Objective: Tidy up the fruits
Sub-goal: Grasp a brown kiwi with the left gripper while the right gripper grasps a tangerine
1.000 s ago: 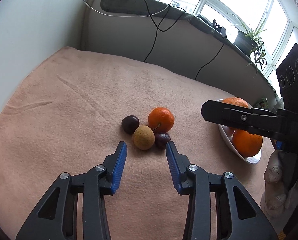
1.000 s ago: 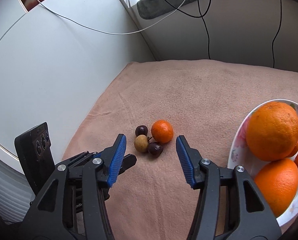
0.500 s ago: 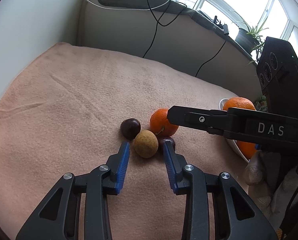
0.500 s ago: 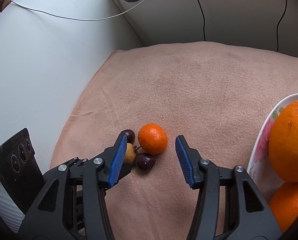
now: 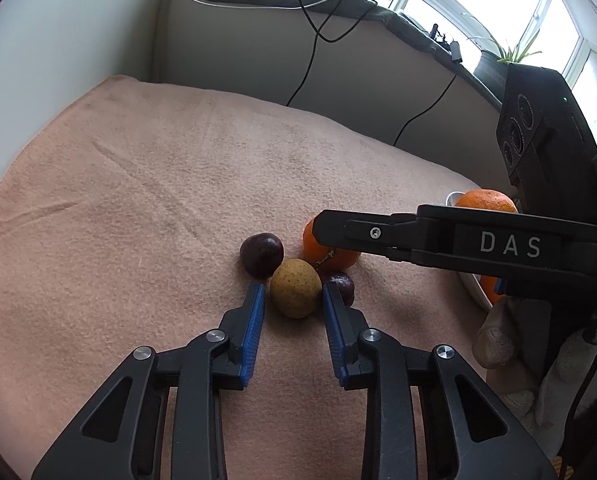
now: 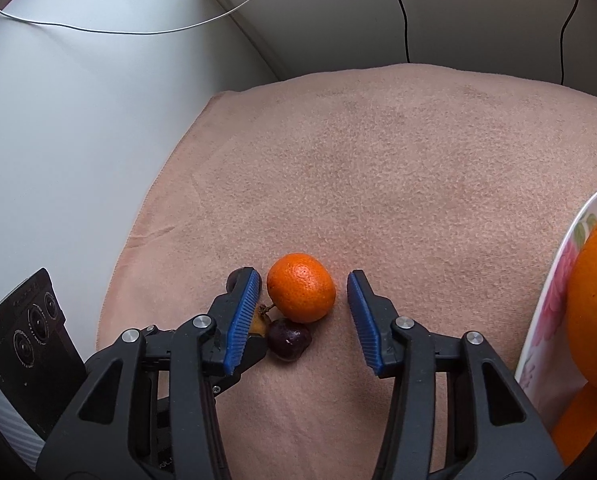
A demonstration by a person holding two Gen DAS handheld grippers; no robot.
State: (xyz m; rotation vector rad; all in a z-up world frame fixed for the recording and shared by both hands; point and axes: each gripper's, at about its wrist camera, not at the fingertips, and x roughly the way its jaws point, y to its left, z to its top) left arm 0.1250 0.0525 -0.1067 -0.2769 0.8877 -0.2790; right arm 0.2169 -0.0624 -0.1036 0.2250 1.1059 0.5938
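Observation:
Several small fruits lie together on the peach cloth [image 5: 146, 184]. My left gripper [image 5: 293, 294] is open, its blue pads on either side of a yellow-brown fruit [image 5: 295, 293], close to it. A dark plum [image 5: 261, 254] lies behind its left pad, and a smaller dark plum [image 5: 340, 285] by its right pad. My right gripper [image 6: 303, 285] is open around a small mandarin [image 6: 301, 292], with a gap on the right side. The smaller plum [image 6: 289, 339] lies just below the mandarin. In the left wrist view the right gripper's finger [image 5: 438, 240] covers part of the mandarin [image 5: 326, 250].
A white flowered plate [image 6: 554, 280] with big oranges [image 6: 596, 304] sits at the right edge of the cloth. A grey wall with hanging cables [image 5: 310, 64] runs behind the cloth. A windowsill with a potted plant [image 5: 498, 64] is at the back right.
Both grippers have moved forward to the fruit cluster. The left gripper's jaws have narrowed around the yellow-brown fruit. The right gripper now straddles the mandarin.

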